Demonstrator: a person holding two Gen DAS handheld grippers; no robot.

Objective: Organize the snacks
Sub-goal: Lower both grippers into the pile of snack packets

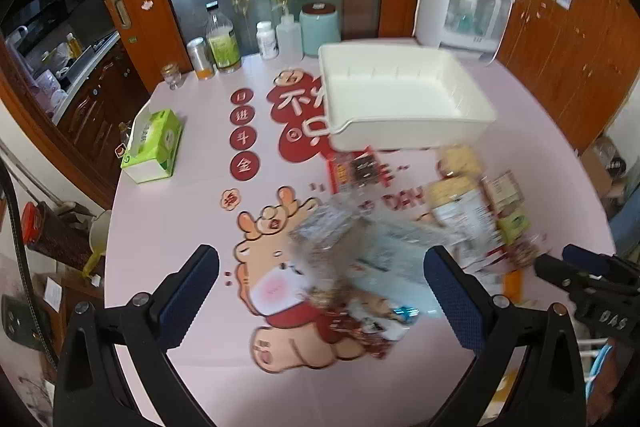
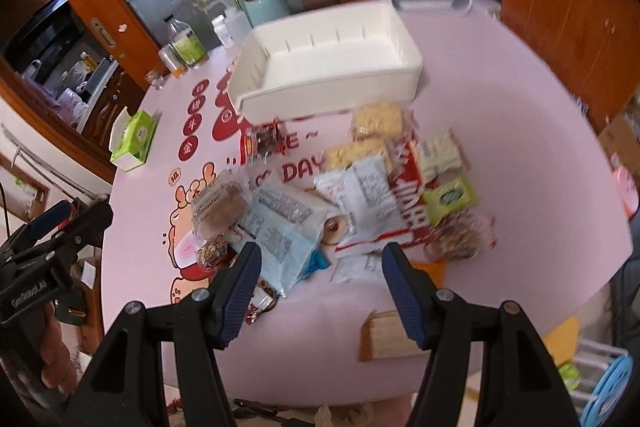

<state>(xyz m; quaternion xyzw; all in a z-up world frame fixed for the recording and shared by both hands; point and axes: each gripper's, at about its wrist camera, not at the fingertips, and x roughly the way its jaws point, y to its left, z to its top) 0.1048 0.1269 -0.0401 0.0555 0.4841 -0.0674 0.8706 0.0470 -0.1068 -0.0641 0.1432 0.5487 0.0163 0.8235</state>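
Note:
A heap of snack packets [image 2: 360, 195] lies on the pink round table [image 2: 500, 107], in front of an empty white plastic bin [image 2: 332, 63]. In the left wrist view the heap [image 1: 384, 247] is blurred, with the bin [image 1: 400, 95] behind it. My left gripper [image 1: 322, 287] is open and empty, hovering over the heap's near left side. My right gripper [image 2: 320, 269] is open and empty, just above a light blue packet [image 2: 280, 235] and a white packet [image 2: 360, 203]. Each gripper shows at the edge of the other's view.
A green tissue box [image 1: 154, 145] sits at the table's left edge. Bottles and jars [image 1: 224, 43] and a teal canister [image 1: 320, 27] line the far edge, next to a white appliance [image 1: 460, 15]. A cardboard piece [image 2: 388, 335] lies at the near edge.

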